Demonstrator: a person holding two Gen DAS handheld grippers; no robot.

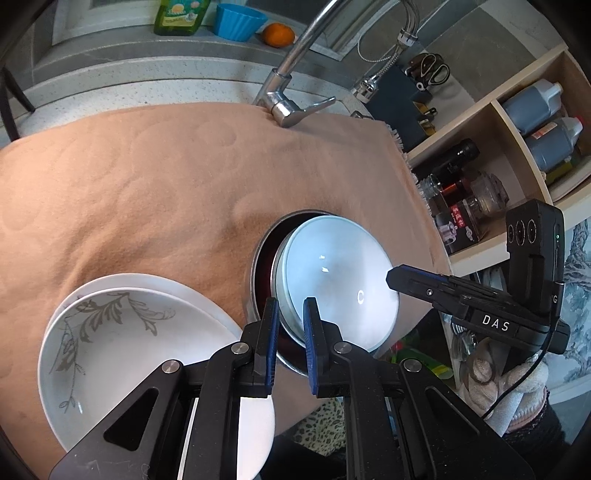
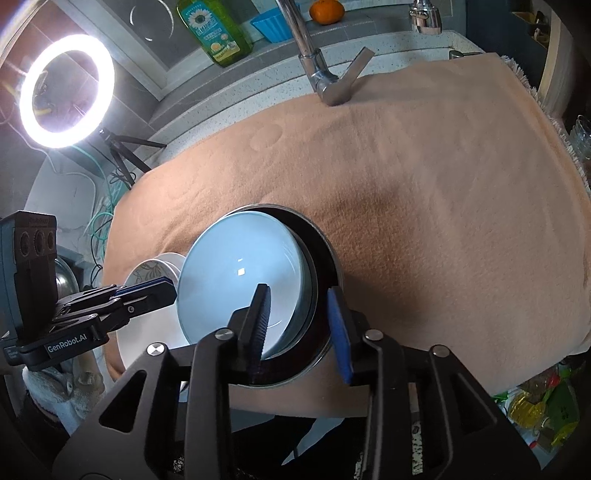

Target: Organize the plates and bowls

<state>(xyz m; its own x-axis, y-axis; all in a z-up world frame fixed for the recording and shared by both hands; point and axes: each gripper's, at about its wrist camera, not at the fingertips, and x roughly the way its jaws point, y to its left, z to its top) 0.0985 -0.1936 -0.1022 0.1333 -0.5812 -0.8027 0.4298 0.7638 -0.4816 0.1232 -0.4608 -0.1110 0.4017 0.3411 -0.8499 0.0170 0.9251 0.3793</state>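
Blanket (image 1: 155, 177): tan fleece spread over the counter below the tap (image 1: 284, 96).
Plates (image 1: 122, 343): two white ones stacked at the near left edge, top one leaf-patterned.
Metal bowl (image 2: 327, 254): holds the pale blue bowl (image 2: 236, 280), tilted inside it.
Right gripper (image 2: 301, 325): jaws apart, straddling both rims, pads not pressing.
Left gripper (image 1: 291, 332): jaws nearly together over the metal rim; whether they pinch it I cannot tell.

Glaring ring light (image 2: 66, 90), fisheye-warped edges

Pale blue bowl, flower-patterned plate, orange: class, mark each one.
Pale blue bowl (image 2: 236, 280): right wrist view, inner bottom.
Flower-patterned plate (image 1: 122, 343): left wrist view, bare centre.
Orange (image 1: 279, 34): left wrist view, middle of peel.
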